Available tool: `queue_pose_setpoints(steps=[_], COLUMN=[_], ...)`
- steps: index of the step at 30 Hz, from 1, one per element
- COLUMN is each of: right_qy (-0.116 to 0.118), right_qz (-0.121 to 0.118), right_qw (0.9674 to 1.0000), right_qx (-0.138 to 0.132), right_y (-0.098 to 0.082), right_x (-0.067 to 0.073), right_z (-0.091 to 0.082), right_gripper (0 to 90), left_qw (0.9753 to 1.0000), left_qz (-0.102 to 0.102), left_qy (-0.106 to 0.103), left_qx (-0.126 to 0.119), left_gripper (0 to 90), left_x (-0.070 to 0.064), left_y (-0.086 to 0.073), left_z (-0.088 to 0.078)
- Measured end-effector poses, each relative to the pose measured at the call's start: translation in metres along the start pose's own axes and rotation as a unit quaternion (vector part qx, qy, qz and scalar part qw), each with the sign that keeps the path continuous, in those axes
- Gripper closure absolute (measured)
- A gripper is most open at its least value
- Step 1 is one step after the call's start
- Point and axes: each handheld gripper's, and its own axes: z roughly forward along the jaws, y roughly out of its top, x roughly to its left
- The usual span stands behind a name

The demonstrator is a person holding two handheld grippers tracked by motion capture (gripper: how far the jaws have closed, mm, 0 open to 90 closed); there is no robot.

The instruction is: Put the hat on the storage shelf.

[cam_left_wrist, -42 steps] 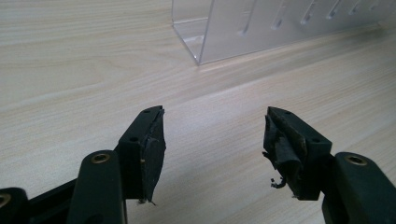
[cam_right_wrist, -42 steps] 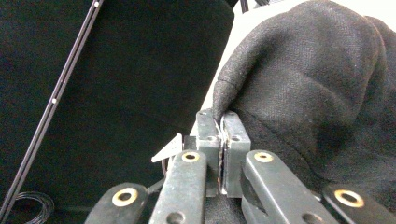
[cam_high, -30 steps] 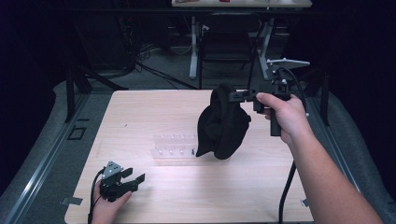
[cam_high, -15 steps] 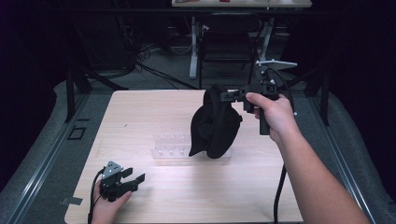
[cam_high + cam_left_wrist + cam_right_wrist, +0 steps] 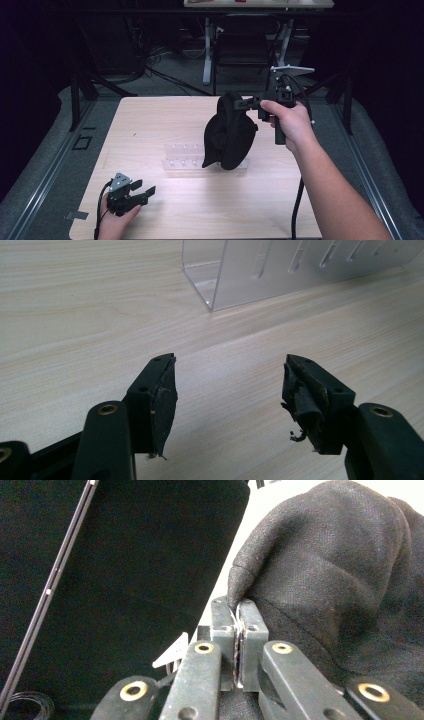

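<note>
A black cloth cap (image 5: 227, 134) hangs in the air over the table's middle, its lower end in front of a clear plastic rack (image 5: 185, 156). My right gripper (image 5: 239, 104) is shut on the cap's top edge; in the right gripper view the jaws pinch the black fabric (image 5: 345, 575) at the gripper (image 5: 238, 611). My left gripper (image 5: 145, 192) rests low at the table's front left, open, with nothing between its fingers. The left gripper view has the gripper (image 5: 227, 390) over bare wood and the rack's end (image 5: 235, 280) ahead.
The light wooden table (image 5: 150, 125) has grey floor on both sides. Dark desks, legs and cables stand beyond the far edge. A cable (image 5: 299, 205) hangs from the right gripper beside the forearm.
My right gripper has carried the hanging cap to the left, closer to the rack. The left gripper has stayed still.
</note>
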Motion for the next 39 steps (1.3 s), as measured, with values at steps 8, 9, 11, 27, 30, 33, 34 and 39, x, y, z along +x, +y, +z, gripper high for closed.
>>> queue_pose_setpoints(steps=[8, 9, 11, 27, 30, 33, 34, 39], right_qy=[0.001, 0.000, 0.000, 0.015, 0.016, 0.015, 0.016, 0.021], right_qz=[0.005, 0.007, 0.007, 0.002, 0.002, 0.001, 0.002, 0.004], right_qw=[1.0000, 1.0000, 1.0000, 0.9999, 0.9998, 0.9999, 0.9998, 0.9997], right_qx=[-0.001, -0.002, -0.002, -0.004, -0.006, -0.007, -0.008, -0.007], right_y=[-0.001, -0.001, 0.000, 0.001, 0.001, 0.001, 0.001, 0.001], right_x=[-0.004, -0.005, -0.007, 0.000, 0.001, 0.002, 0.002, 0.002], right_z=[0.005, 0.006, 0.006, 0.022, 0.025, 0.026, 0.027, 0.029], right_gripper=[88.4, 88.5, 88.4, 88.3, 88.4, 88.4, 88.4, 88.3], left_qw=[1.0000, 1.0000, 1.0000, 0.9981, 0.9973, 0.9963, 0.9960, 0.9947], left_qz=[0.007, 0.007, 0.005, 0.040, 0.051, 0.062, 0.063, 0.070], left_qy=[-0.001, -0.002, -0.002, -0.029, -0.032, -0.036, -0.037, -0.045], left_qx=[0.003, 0.002, -0.001, -0.036, -0.042, -0.047, -0.051, -0.060], left_gripper=[38.8, 38.8, 38.9, 42.9, 43.8, 44.2, 44.4, 45.8], left_x=[-0.002, -0.003, -0.003, -0.027, -0.032, -0.036, -0.038, -0.043], left_y=[0.001, 0.001, 0.001, 0.020, 0.025, 0.030, 0.031, 0.043], left_z=[0.000, 0.000, 0.000, -0.003, -0.004, -0.006, -0.006, -0.004])
